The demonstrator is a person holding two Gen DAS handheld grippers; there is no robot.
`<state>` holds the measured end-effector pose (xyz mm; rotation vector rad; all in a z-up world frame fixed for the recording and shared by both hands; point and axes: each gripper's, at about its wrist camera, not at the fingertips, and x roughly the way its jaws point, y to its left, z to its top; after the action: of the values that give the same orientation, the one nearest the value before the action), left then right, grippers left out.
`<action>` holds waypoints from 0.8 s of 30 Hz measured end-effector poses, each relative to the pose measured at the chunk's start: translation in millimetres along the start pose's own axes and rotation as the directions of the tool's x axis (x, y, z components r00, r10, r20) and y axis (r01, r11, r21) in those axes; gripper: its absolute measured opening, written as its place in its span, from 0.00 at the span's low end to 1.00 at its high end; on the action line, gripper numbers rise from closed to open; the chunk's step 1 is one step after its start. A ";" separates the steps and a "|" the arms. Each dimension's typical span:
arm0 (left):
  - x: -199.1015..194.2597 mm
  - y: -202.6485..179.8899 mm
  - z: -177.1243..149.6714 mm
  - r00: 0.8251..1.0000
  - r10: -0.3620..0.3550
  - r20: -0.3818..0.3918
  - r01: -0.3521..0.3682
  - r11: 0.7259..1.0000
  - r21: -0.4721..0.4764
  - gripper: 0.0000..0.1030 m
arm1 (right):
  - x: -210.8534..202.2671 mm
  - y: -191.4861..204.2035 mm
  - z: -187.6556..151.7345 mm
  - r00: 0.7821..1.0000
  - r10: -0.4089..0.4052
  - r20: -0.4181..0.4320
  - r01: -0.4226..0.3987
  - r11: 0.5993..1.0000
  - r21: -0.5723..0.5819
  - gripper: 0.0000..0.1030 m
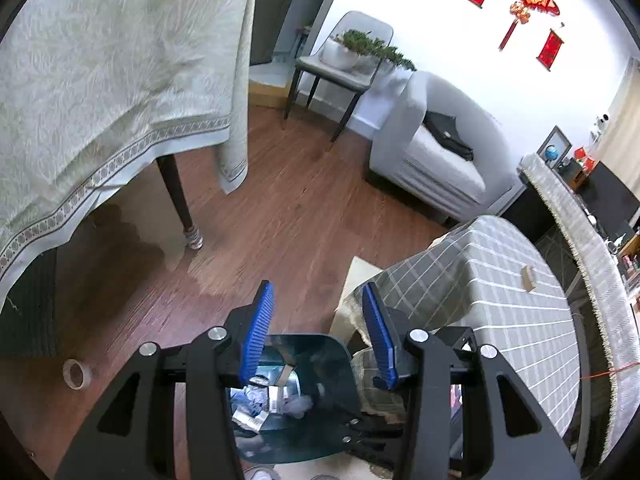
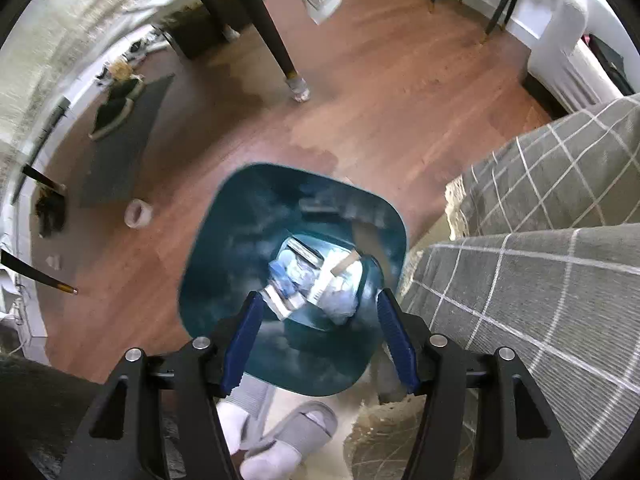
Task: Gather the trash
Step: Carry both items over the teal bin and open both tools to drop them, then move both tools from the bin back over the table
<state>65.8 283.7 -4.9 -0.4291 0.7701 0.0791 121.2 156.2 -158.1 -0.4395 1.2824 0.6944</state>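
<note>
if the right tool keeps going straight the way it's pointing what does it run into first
Most likely the trash piled at the bottom of the teal bin: the right tool points steeply down into its open mouth, jaws empty. Depth is hard to judge.

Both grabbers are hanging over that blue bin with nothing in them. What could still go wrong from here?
The roll of tape lies on the floor beside the bin and could be missed. The right gripper, jaws open and empty, hangs just above the bin and might knock its rim. The person's slippered foot stands right by the bin and might tip it.
</note>
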 end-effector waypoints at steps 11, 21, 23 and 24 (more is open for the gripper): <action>-13.7 -25.1 6.7 0.997 0.042 0.059 -0.045 0.998 0.049 0.47 | -93.7 3.6 6.0 0.963 0.021 0.268 -0.016 1.000 -0.022 0.46; -11.3 -53.9 7.6 0.998 0.025 0.065 -0.031 0.996 0.086 0.47 | -158.5 -46.7 -9.3 0.902 -0.056 0.427 0.018 0.996 0.092 0.42; -9.5 -63.5 9.0 0.998 0.011 0.063 -0.017 0.996 0.091 0.47 | -164.5 -58.6 -17.2 0.890 -0.081 0.448 0.026 0.992 0.127 0.42; -8.4 -69.0 10.1 0.998 0.001 0.061 -0.007 0.996 0.094 0.48 | -167.3 -64.7 -21.4 0.886 -0.093 0.455 0.028 0.989 0.146 0.42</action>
<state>81.9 225.7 31.2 -0.3340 0.7115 0.0589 129.0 58.0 -6.8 -0.1833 0.8522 0.6080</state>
